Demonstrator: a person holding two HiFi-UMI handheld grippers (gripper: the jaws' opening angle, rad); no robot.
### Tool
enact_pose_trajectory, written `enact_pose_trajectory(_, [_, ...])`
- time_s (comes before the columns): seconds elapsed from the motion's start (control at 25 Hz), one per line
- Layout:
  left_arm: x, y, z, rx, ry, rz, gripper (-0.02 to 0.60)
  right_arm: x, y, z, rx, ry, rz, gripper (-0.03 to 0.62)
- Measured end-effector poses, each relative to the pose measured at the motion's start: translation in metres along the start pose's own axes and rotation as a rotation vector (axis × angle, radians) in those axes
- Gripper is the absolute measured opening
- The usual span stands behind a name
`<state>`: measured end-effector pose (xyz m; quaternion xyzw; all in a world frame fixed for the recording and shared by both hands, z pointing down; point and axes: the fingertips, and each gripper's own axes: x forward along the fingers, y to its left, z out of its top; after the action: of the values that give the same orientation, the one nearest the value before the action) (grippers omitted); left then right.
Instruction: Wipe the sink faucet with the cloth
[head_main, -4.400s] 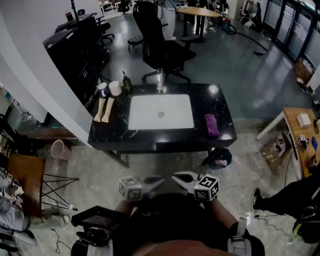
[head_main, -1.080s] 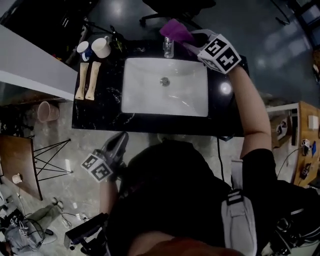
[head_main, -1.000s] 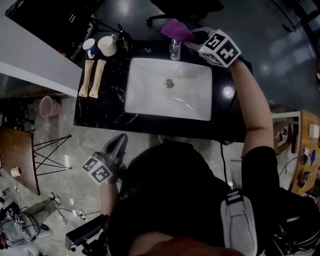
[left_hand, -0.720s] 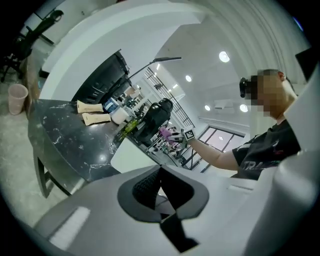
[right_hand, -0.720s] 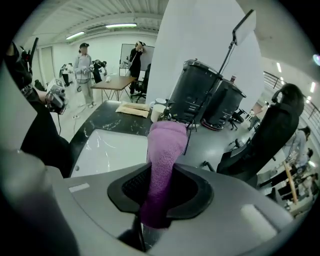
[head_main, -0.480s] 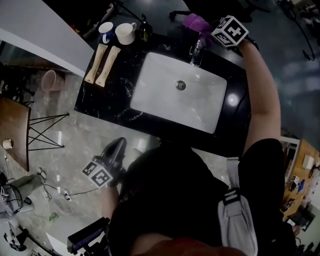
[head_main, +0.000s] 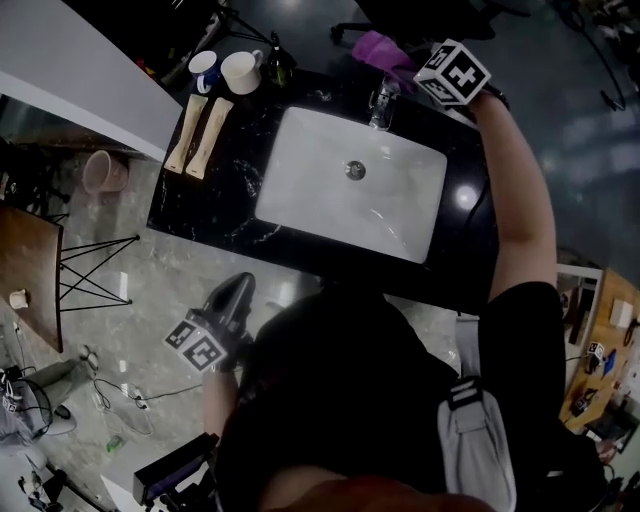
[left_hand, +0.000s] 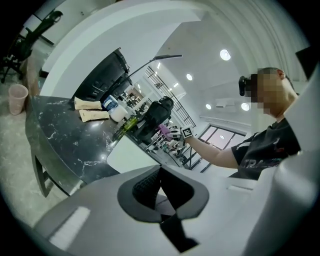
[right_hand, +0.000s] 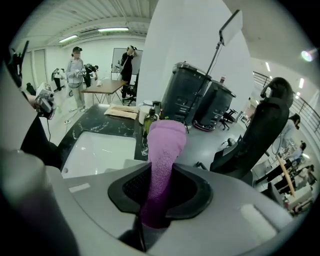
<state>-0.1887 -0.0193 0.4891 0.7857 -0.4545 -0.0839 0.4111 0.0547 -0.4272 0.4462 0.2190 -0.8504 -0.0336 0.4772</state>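
Note:
The chrome faucet (head_main: 381, 105) stands at the far rim of the white sink (head_main: 330, 200), which is set in a black marble counter (head_main: 210, 200). My right gripper (head_main: 403, 66) reaches over the counter's far right, shut on a purple cloth (head_main: 377, 46). The cloth hangs just behind and above the faucet; whether it touches the faucet I cannot tell. In the right gripper view the cloth (right_hand: 165, 145) stands up between the jaws of the right gripper (right_hand: 160, 187). My left gripper (head_main: 228, 303) is shut and empty, held low beside the person's body, off the counter.
Two mugs (head_main: 222, 70), a dark bottle (head_main: 277, 62) and two pale flat pieces (head_main: 200, 135) sit on the counter's far left. A pink bin (head_main: 103, 170) and a wooden table (head_main: 25, 280) stand on the floor at left. Office chairs stand behind the counter.
The cloth, once lying on the counter right of the sink, is now in my right gripper behind the faucet. Over the last second it sank a little closer. The left gripper stayed put.

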Motion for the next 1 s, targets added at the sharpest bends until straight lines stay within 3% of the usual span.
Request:
enact_pose_trajectory(0.2, [0.004,-0.007,0.001,0.018,0.032,-0.044,-0.002,-0.031,0.090,-0.013,-0.069,-0.101,0.043,0.101])
enact_pose_trajectory(0.36, [0.009,-0.014,0.000,0.035,0.059,-0.065,-0.002,-0.010,0.128,-0.037,-0.109,-0.053,0.041,0.100])
enact_pose_trajectory(0.56, [0.007,-0.017,-0.002,0.040,0.058,-0.043,-0.002,0.012,0.102,-0.043,-0.036,-0.049,0.022,0.100])
enact_pose_trajectory(0.8, [-0.003,-0.011,-0.007,0.014,0.021,0.008,-0.002,0.030,0.038,-0.056,0.049,-0.002,-0.126,0.098])
enact_pose_trajectory(1.0, [-0.005,-0.010,-0.009,-0.002,-0.002,0.012,-0.002,0.033,0.034,-0.054,0.057,-0.016,-0.135,0.095])
